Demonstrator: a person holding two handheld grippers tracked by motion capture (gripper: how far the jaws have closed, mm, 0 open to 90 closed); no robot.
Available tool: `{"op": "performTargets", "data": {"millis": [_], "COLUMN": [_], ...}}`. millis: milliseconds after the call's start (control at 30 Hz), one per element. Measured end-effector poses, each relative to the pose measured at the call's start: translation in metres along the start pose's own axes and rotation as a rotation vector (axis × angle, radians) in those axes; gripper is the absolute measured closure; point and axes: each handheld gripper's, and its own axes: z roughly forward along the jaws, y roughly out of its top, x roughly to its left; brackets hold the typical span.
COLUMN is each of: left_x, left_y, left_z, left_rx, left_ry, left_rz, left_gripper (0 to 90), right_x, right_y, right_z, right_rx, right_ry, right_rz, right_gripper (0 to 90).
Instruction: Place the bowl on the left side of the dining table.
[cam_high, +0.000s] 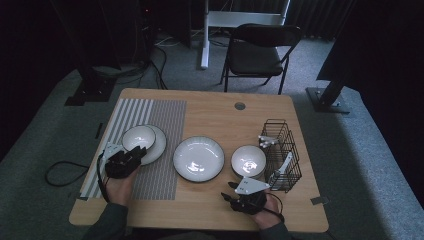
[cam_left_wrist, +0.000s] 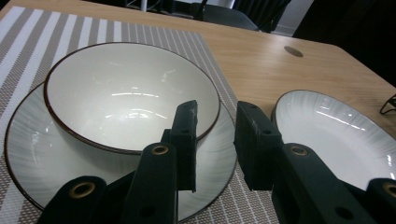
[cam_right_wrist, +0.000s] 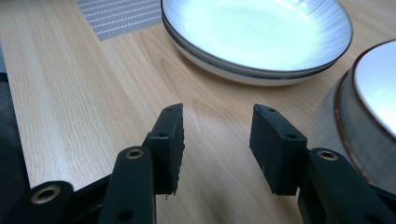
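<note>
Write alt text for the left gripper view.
The left gripper hangs with open black jaws over the near rim of a white bowl sitting on a plate on a striped placemat. A second white plate lies to the right on the wooden table.
</note>
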Motion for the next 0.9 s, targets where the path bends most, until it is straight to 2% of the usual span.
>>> {"op": "performTargets", "data": {"millis": [333, 900], "left_x": [-0.006, -0.020], "left_y": [-0.005, -0.024], "left_z": [-0.005, -0.001], "left_rx": [0.002, 0.053], "left_ry": [-0.023, -0.044], "left_rz": [-0.001, 0.042], "left_gripper": [70.5, 69.8], "right_x": [0.000, -0.004], "right_y": [0.018, 0.047], "right_z": [-0.019, -0.065], "right_rx": [-0.034, -0.100], "right_ry": [-0.031, -0.071], "right_rz": [-0.041, -0.099], "right_gripper": [54.0, 53.8]}}
